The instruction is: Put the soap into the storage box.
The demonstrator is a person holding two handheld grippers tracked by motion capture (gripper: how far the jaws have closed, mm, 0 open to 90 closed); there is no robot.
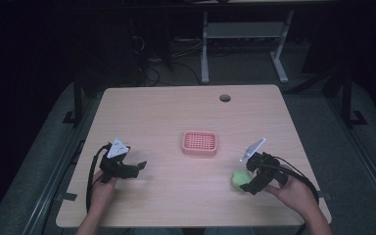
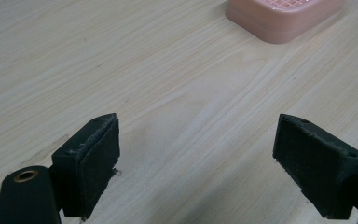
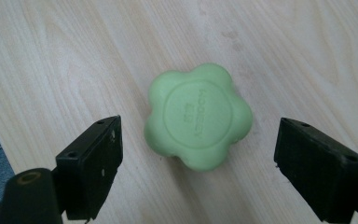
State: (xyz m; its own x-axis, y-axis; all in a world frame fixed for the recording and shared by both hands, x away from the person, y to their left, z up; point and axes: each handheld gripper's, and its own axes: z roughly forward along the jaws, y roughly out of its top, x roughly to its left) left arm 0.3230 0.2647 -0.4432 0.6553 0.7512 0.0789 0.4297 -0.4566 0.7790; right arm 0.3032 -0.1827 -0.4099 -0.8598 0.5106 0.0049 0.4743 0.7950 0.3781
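Soap (image 3: 198, 115) flat between spread right gripper (image 3: 198, 163) jaws, untouched; left gripper (image 2: 198, 163) spread.

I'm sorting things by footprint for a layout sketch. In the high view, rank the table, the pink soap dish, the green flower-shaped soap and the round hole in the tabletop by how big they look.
1. table
2. pink soap dish
3. green flower-shaped soap, partly hidden by the right gripper
4. round hole, farther from the camera, so it may look smaller than it is

dim high view; gripper views brighter, perhaps soft
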